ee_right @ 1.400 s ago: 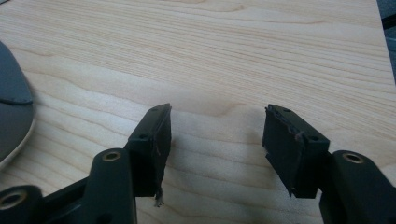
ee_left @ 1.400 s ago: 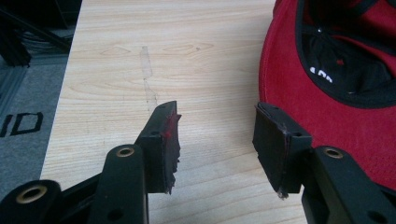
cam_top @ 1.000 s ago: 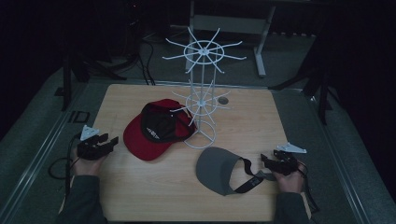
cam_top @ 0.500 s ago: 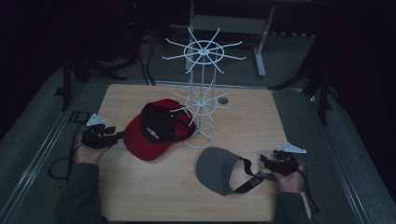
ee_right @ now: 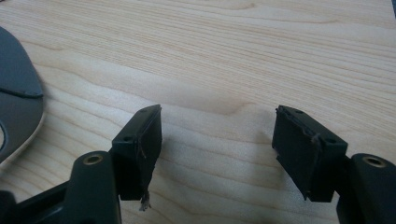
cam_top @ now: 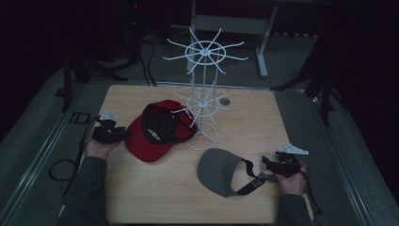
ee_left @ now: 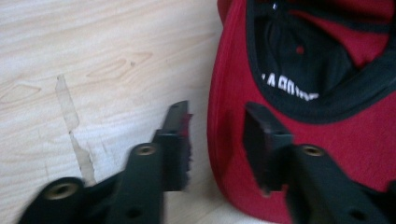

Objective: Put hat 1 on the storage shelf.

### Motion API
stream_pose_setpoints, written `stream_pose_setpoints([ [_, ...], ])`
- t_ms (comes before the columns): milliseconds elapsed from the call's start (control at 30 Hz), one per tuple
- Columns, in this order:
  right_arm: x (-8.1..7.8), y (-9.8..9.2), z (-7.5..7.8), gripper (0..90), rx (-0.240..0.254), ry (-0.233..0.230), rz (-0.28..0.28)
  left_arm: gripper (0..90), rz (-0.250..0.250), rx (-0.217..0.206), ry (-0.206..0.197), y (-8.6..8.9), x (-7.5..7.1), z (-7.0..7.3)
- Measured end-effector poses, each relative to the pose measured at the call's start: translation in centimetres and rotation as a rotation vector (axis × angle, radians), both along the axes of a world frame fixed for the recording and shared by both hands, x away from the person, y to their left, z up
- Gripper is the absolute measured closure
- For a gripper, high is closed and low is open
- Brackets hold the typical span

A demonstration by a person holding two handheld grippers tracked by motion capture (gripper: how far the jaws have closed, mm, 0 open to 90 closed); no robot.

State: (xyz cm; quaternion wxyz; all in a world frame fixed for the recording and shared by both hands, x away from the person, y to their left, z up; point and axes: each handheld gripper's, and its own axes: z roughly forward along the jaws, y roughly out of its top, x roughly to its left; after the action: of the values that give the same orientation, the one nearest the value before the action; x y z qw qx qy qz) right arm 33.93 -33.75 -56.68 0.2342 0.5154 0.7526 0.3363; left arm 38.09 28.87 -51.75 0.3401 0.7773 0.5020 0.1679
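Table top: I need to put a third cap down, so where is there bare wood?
Free: the table's far right, beyond the white wire rack, and the near strip between the red cap and the grey visor. Crowded: the middle, where cap, rack base and visor cluster.

A red cap (cam_top: 157, 134) is seen on the wooden surface (cam_top: 188, 197) beside a white wire rack (cam_top: 203, 101); the left gripper (cam_top: 109, 133) is held at its brim, the right gripper (cam_top: 281, 164) by a grey visor (cam_top: 219, 172).
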Motion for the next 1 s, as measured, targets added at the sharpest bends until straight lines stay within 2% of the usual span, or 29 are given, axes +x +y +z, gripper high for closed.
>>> stream_pose_setpoints([
  [67,0.0,0.0,0.0,32.8,0.000,0.000,0.000,71.1,-0.010,0.004,0.009,-0.1,-0.4,0.0],
  [100,0.0,0.0,0.0,32.8,0.000,0.000,0.001,72.7,-0.013,0.020,0.011,-0.1,-0.6,0.0],
  [233,0.0,0.0,0.0,32.5,-0.001,0.000,0.002,78.5,-0.029,0.019,0.020,-0.1,-1.8,0.0],
  [367,0.0,0.0,0.0,32.3,0.000,0.001,0.002,78.6,-0.044,0.012,0.024,-0.2,-2.8,0.1],
  [400,0.0,0.0,0.0,32.2,0.000,0.001,0.002,78.2,-0.057,0.008,0.032,-0.5,-3.5,0.0],
  [500,0.0,0.0,0.0,32.1,0.000,0.001,0.002,77.7,-0.086,0.006,0.041,-0.9,-4.5,0.1],
  [700,0.0,0.0,0.0,32.0,0.000,0.002,0.002,76.4,-0.146,-0.008,0.068,-1.9,-5.9,0.3],
  [800,0.0,0.0,0.0,32.0,0.000,0.002,0.002,75.1,-0.184,-0.025,0.093,-2.4,-6.0,0.2],
  [1000,0.0,0.0,0.0,31.9,0.001,0.002,0.002,66.3,-0.240,-0.004,0.137,-3.2,-4.9,-0.2],
])
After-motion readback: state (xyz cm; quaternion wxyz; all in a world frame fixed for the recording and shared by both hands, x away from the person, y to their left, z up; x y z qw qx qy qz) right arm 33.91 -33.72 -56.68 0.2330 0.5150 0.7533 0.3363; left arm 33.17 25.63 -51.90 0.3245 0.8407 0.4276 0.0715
